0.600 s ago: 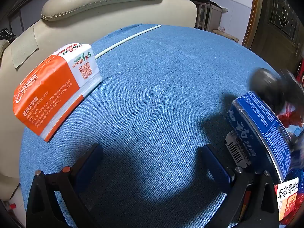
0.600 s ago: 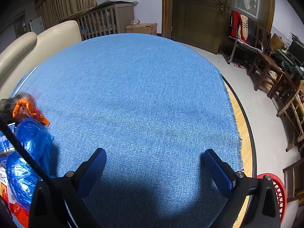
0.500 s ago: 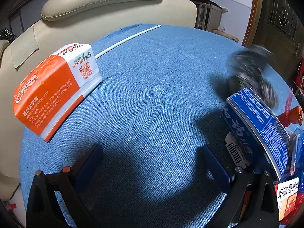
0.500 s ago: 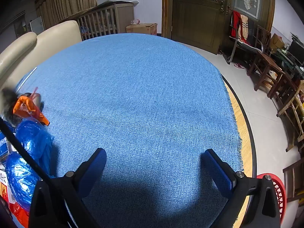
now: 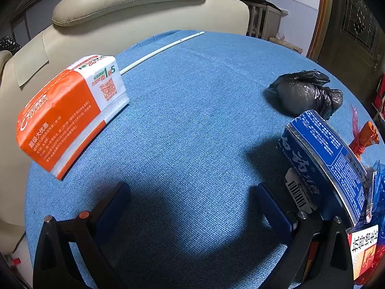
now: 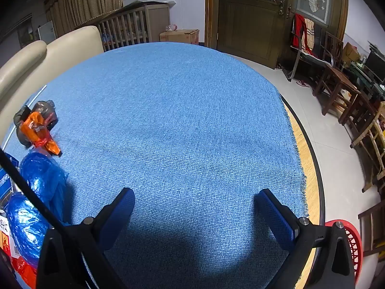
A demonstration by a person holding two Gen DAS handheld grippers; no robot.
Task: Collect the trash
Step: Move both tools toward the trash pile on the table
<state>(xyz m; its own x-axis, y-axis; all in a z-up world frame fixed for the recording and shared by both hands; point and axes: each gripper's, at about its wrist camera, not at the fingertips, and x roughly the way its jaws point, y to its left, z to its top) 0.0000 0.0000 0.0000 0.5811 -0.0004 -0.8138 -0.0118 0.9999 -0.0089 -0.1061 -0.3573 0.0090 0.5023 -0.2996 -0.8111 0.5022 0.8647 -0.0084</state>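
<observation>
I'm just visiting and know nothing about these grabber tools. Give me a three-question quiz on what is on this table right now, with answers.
1. True or false: the left gripper is holding the orange and white tissue pack.
2. What colour is the crumpled bag lying beyond the blue carton?
3. Which lies at the far edge of the blue tablecloth, near the sofa? A: a thin white rod; B: a spoon; C: a bottle.

Key
1. False: its jaws stand wide open over bare cloth, the pack lying off to the side. The right gripper is open and empty too.
2. Black.
3. A.
</observation>
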